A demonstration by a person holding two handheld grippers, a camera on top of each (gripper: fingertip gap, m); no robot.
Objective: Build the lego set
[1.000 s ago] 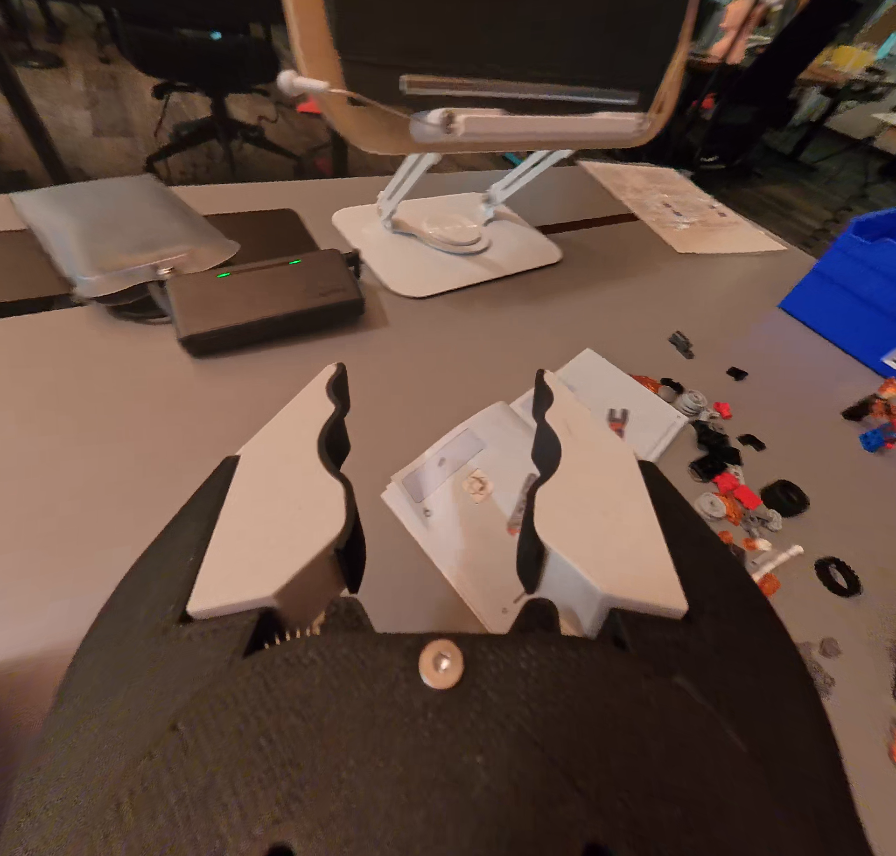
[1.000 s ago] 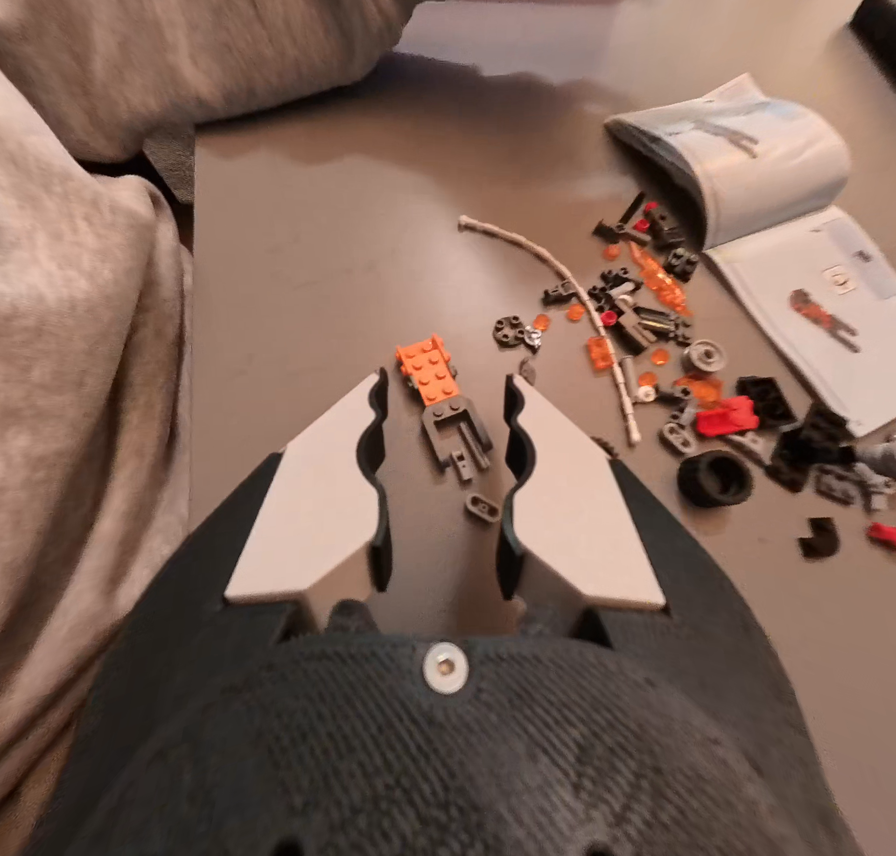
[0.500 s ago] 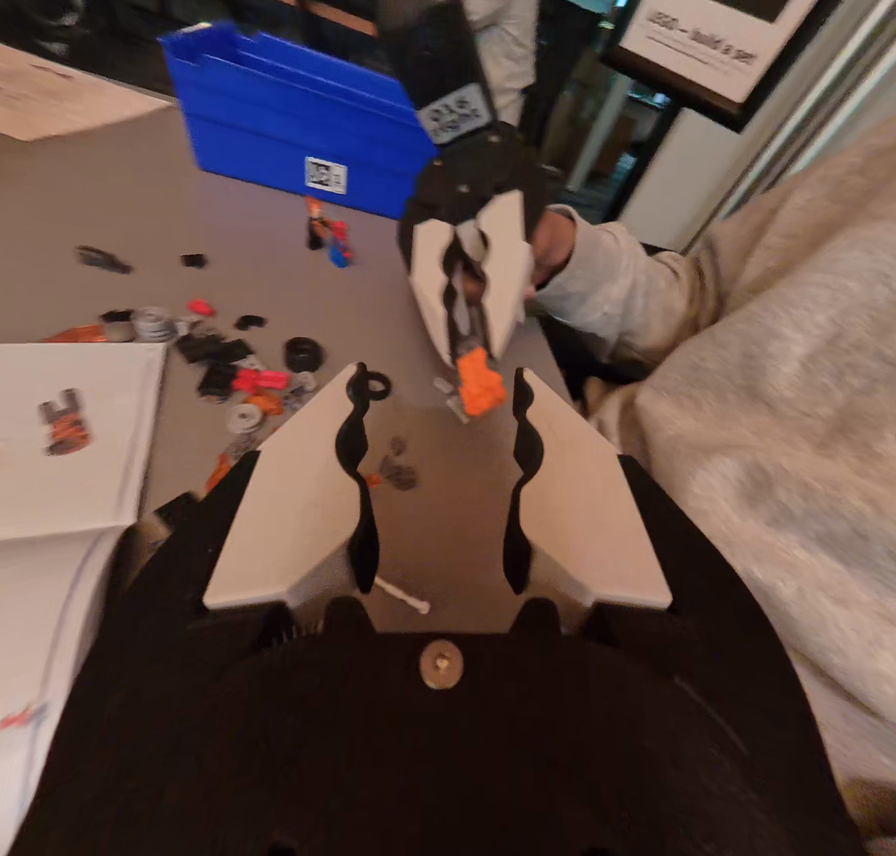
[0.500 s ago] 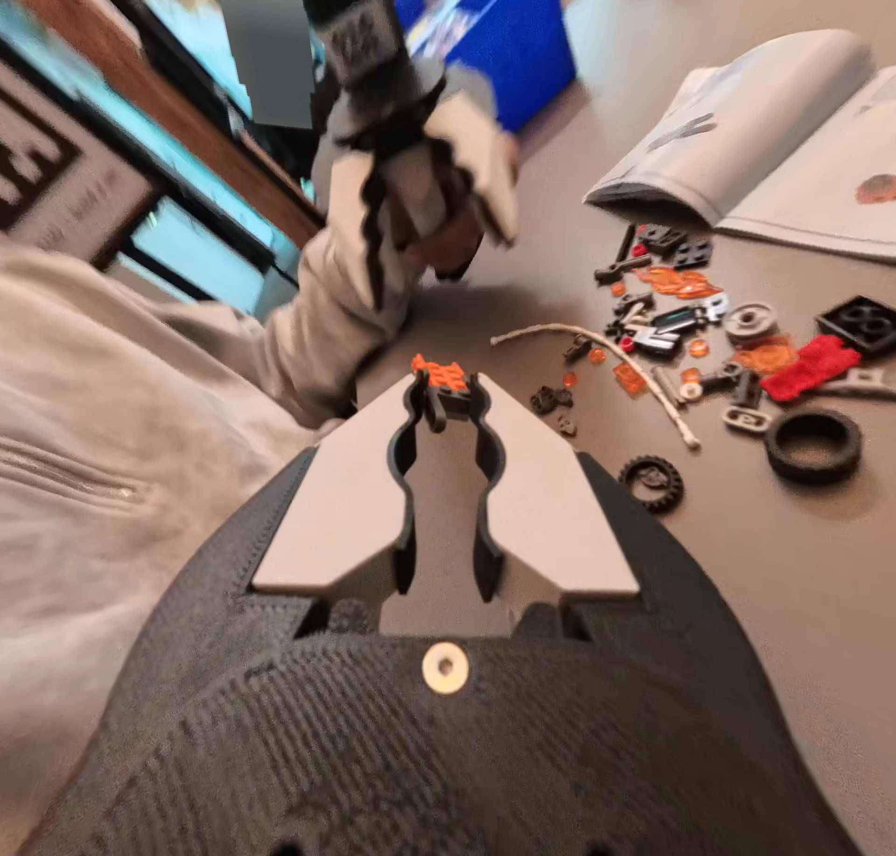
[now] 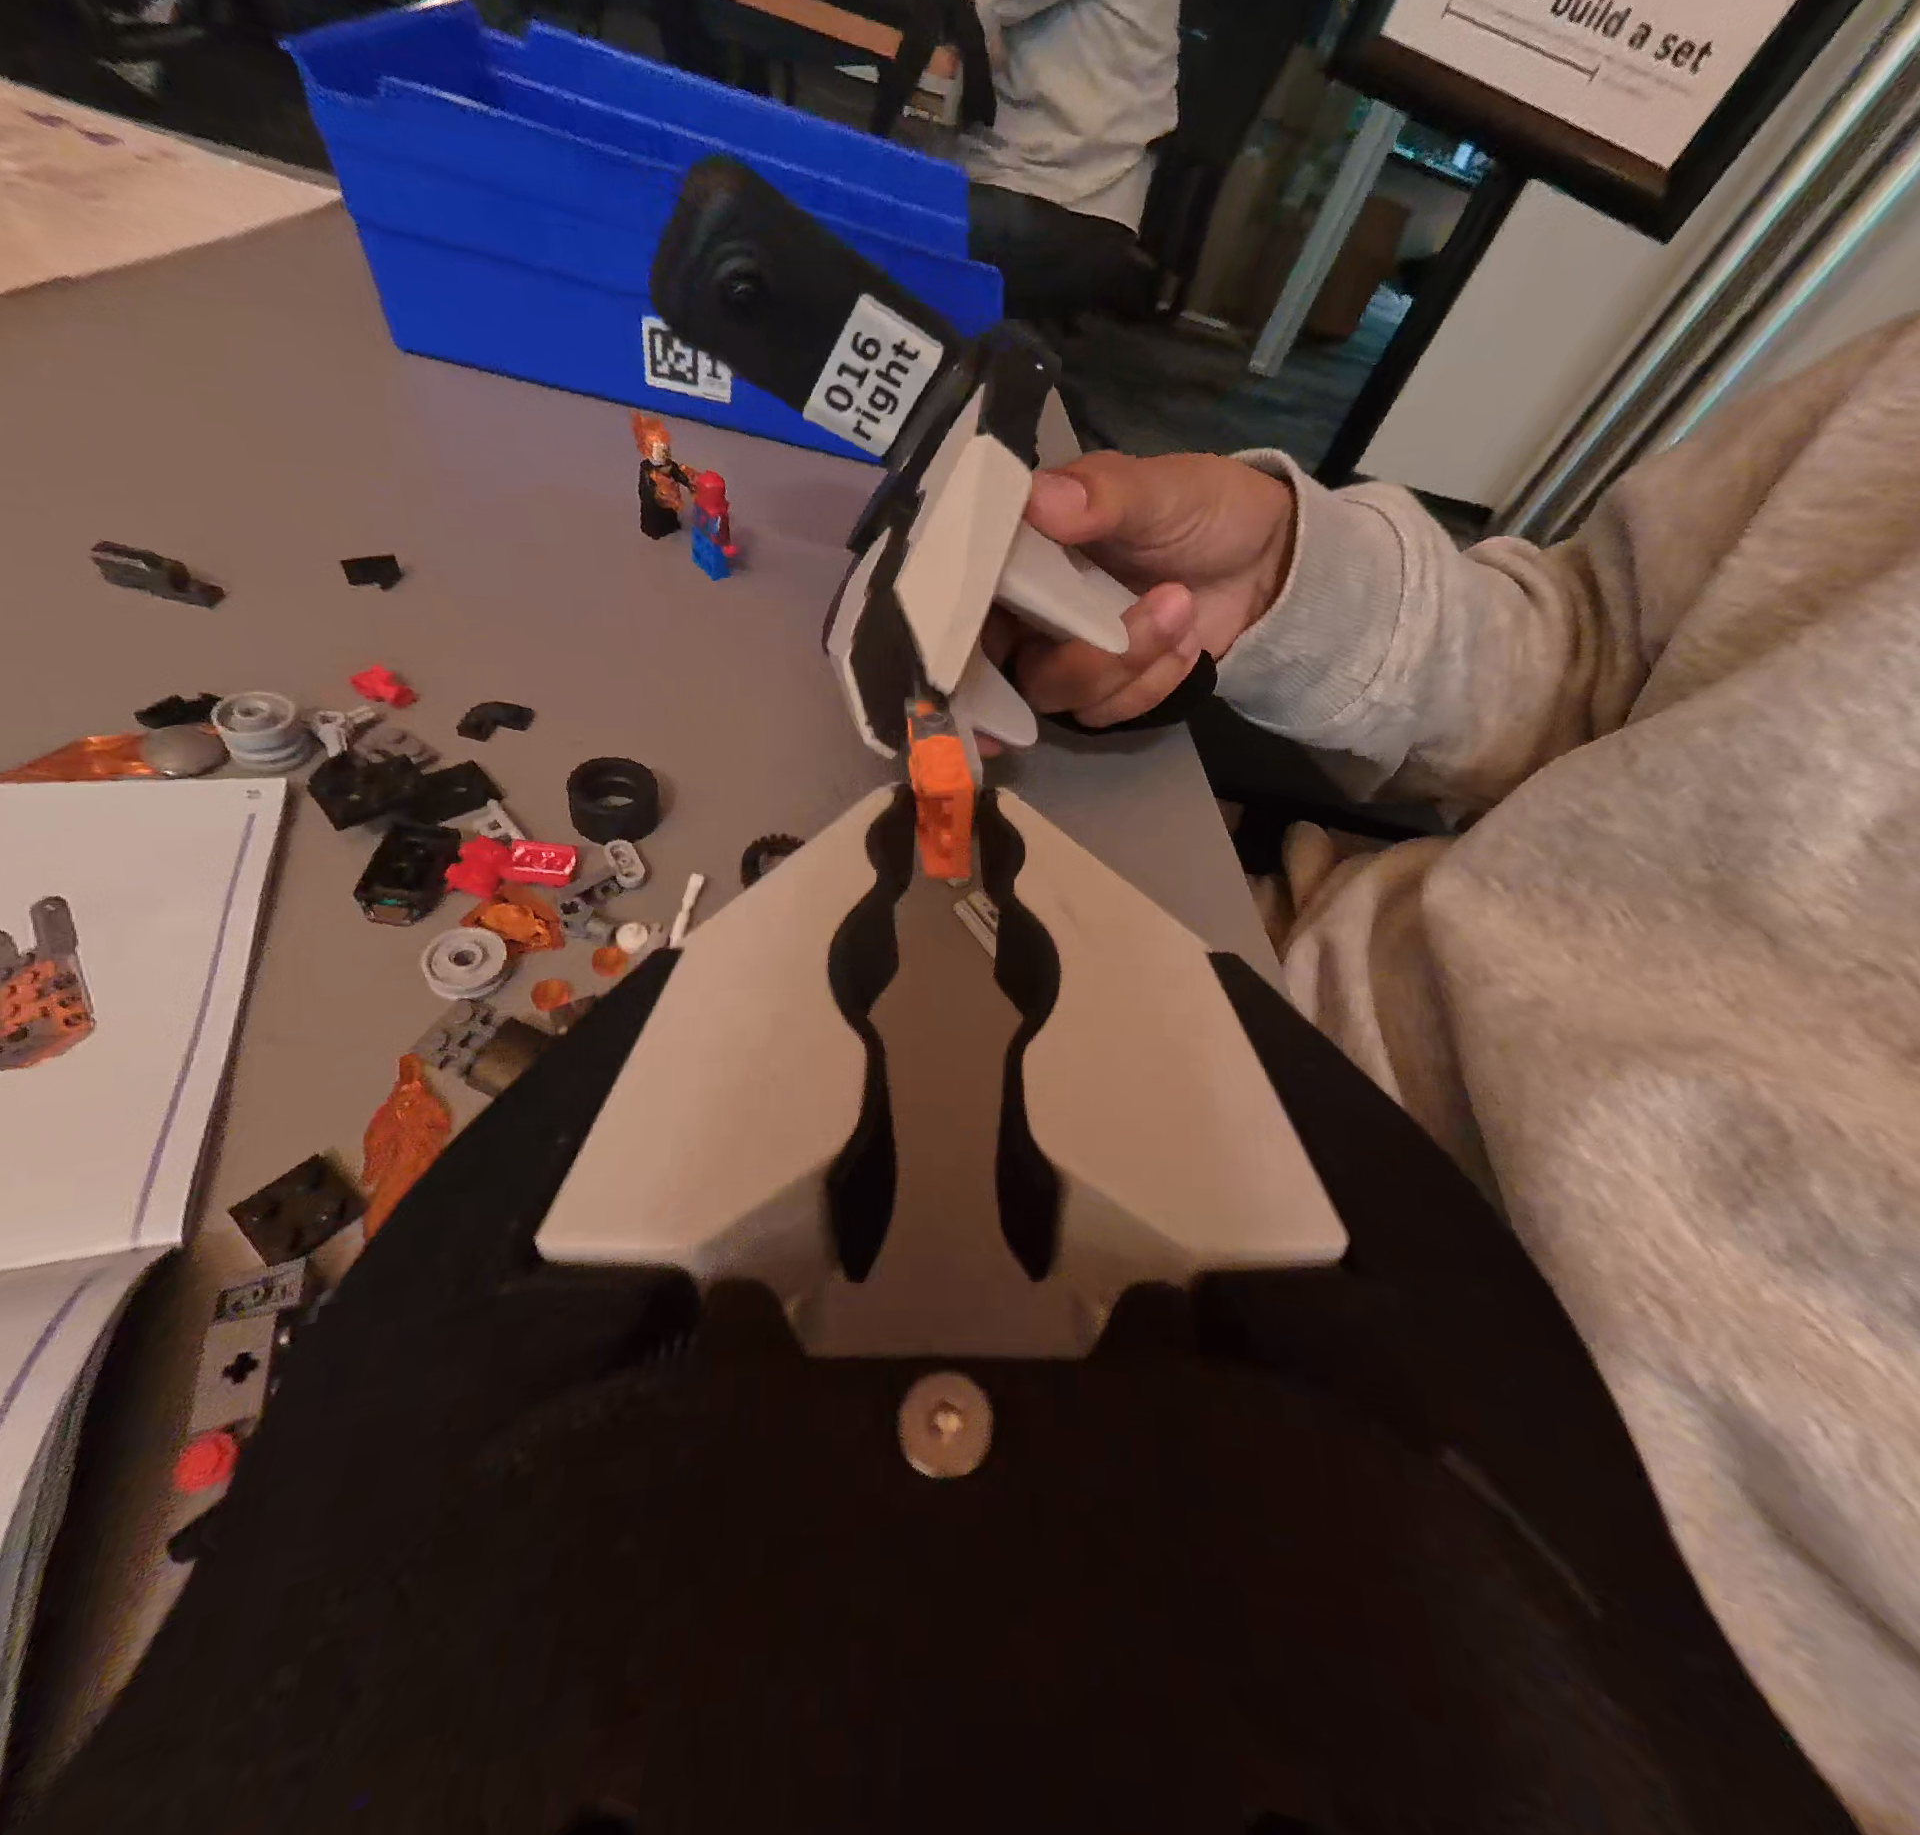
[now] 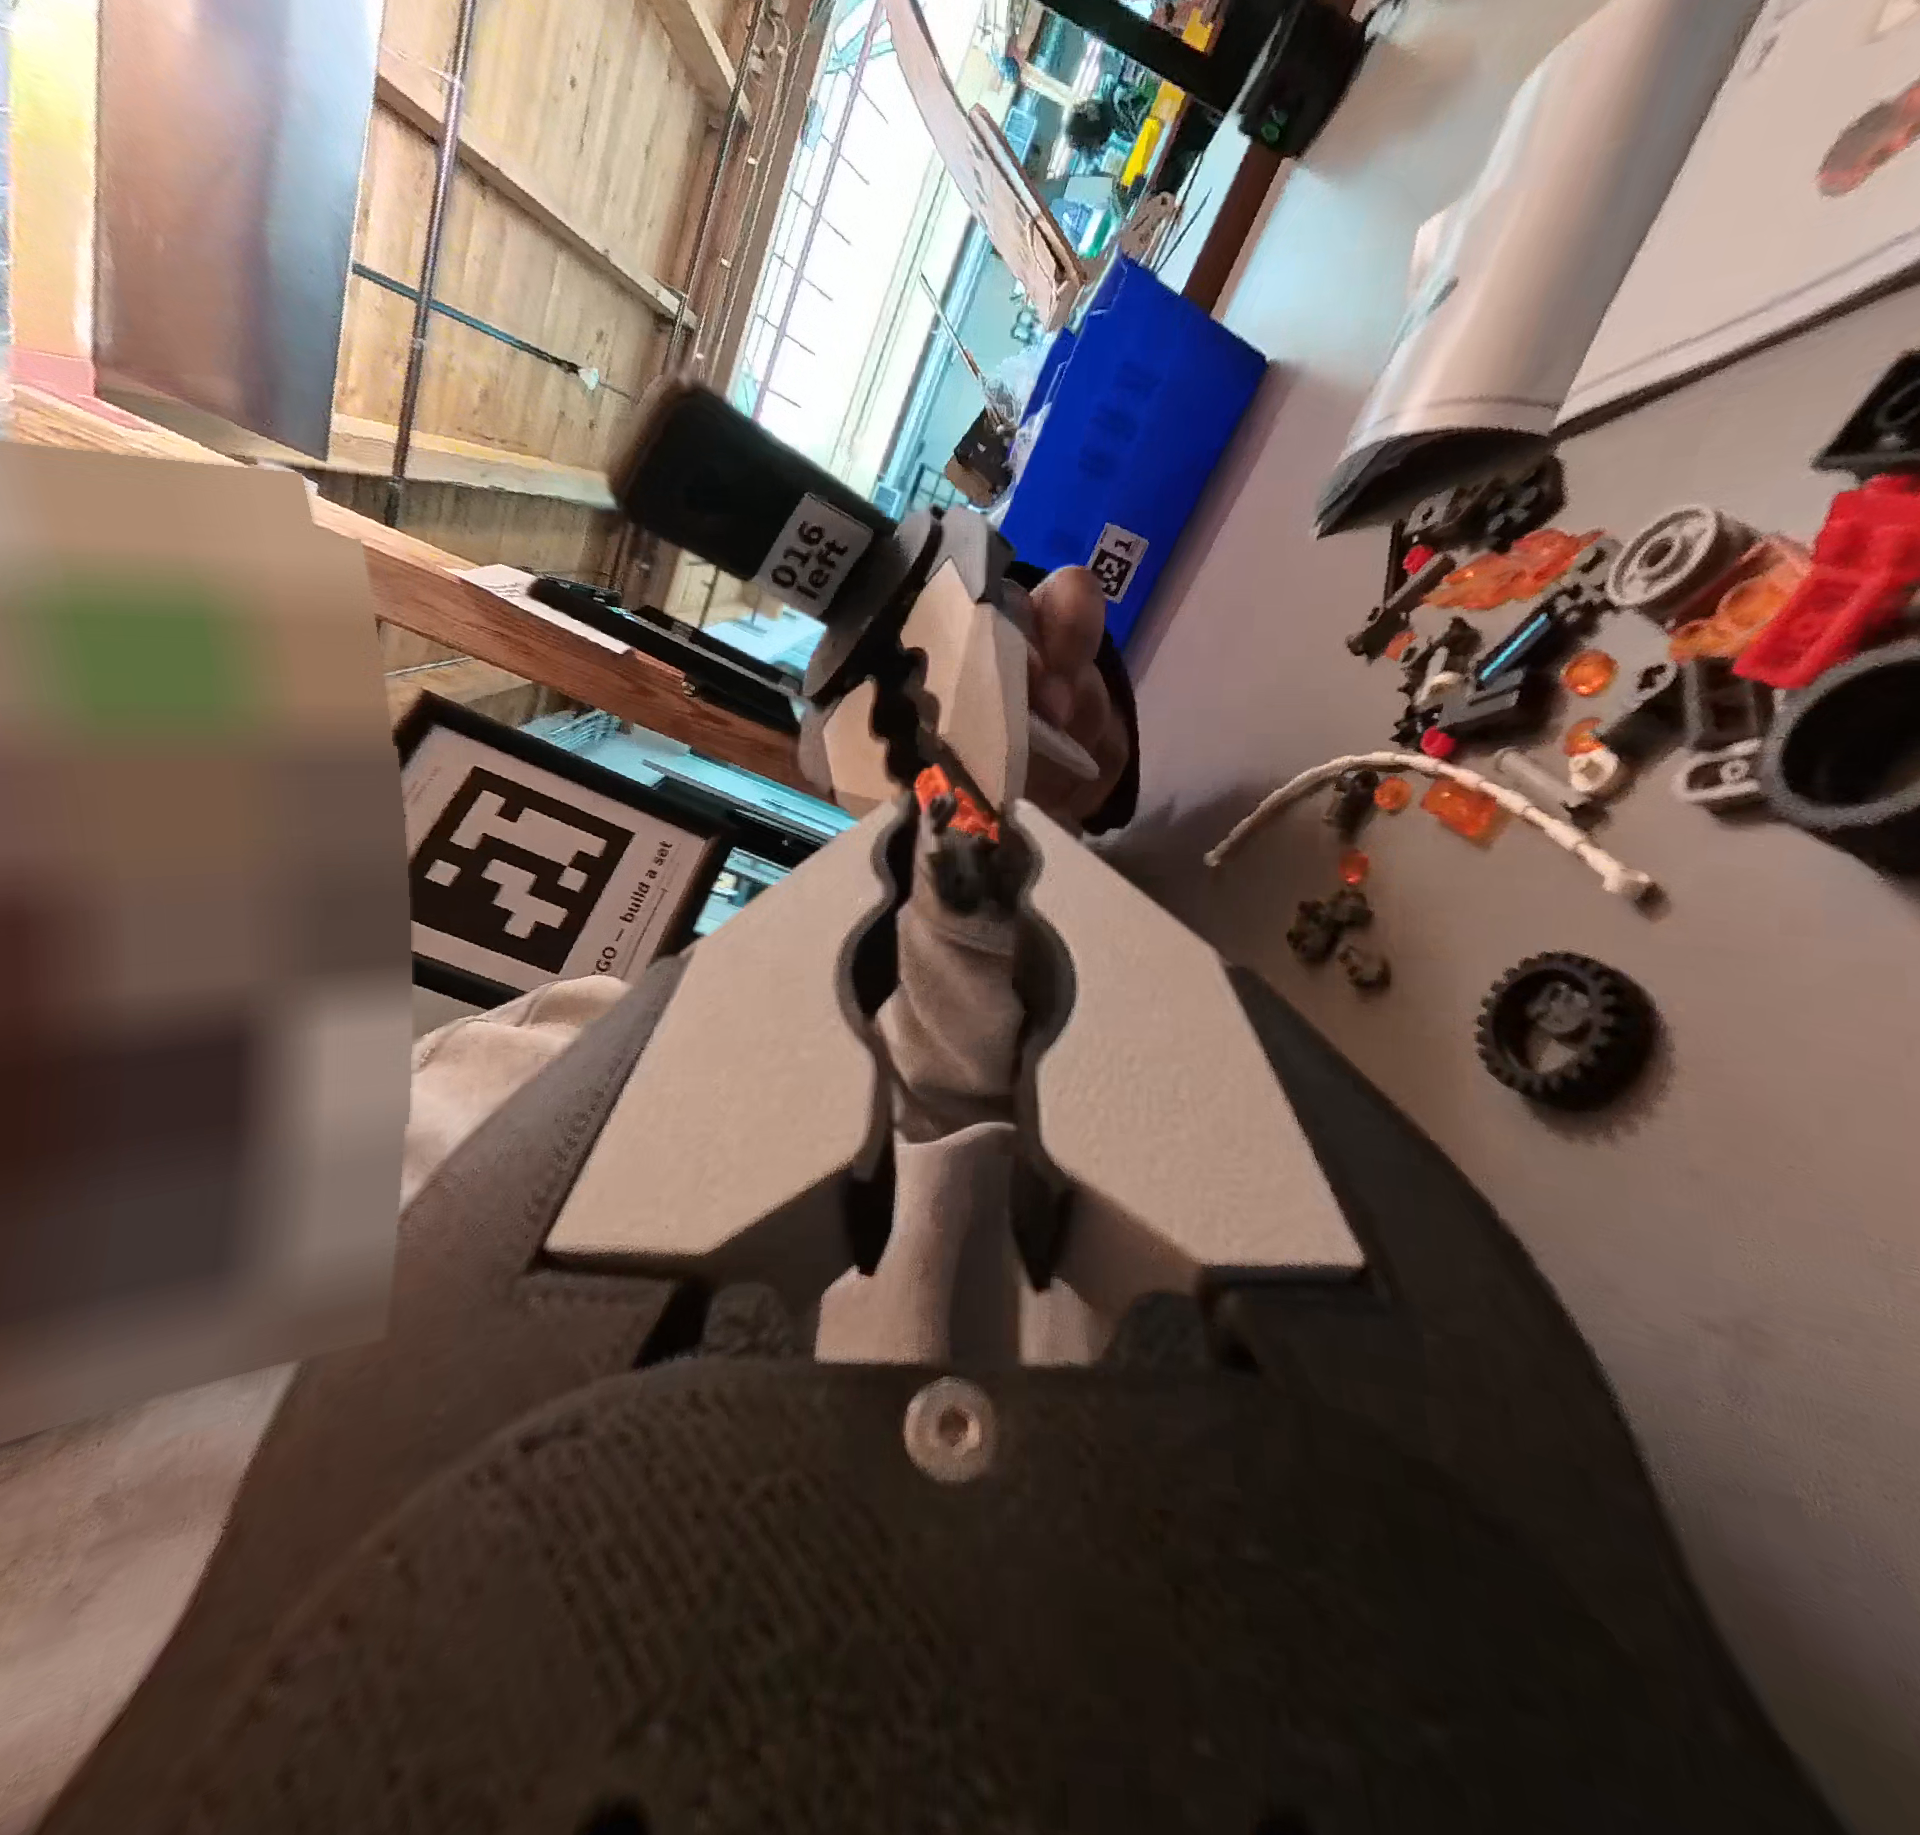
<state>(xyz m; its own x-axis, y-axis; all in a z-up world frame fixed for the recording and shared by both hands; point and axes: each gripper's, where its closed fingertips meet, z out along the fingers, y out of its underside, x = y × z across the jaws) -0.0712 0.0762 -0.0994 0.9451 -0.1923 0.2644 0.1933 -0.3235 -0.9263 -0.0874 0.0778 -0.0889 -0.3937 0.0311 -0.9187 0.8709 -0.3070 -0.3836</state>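
Two hand-held grippers, left (image 5: 940, 829) and right (image 6: 961, 855), are meeting tip to tip above the worktop (image 5: 468, 414), both clamping one small orange-and-black assembly (image 5: 940, 819), while most loose pieces (image 5: 457, 871) are lying unbuilt, so building looks barely begun.

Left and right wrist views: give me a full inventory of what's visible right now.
assembly: 1, orange and dark, in the air between both grippers
bin: 1, blue, far side of table
minifigures: 2, standing before the bin
booklet: 1, white, open, left of the pieces
loose pieces: many, black, grey, red, orange, beside the booklet
tyre: 1, black, among the pieces
gear: 1, black, apart from the pile
cord: 1, white, by the pile
table: 1, grey
sign: 1, black-framed, behind the table
left gripper: white fingers, shut on the assembly's orange end
right gripper: white fingers, shut on its dark end
right hand: on the right gripper's handle
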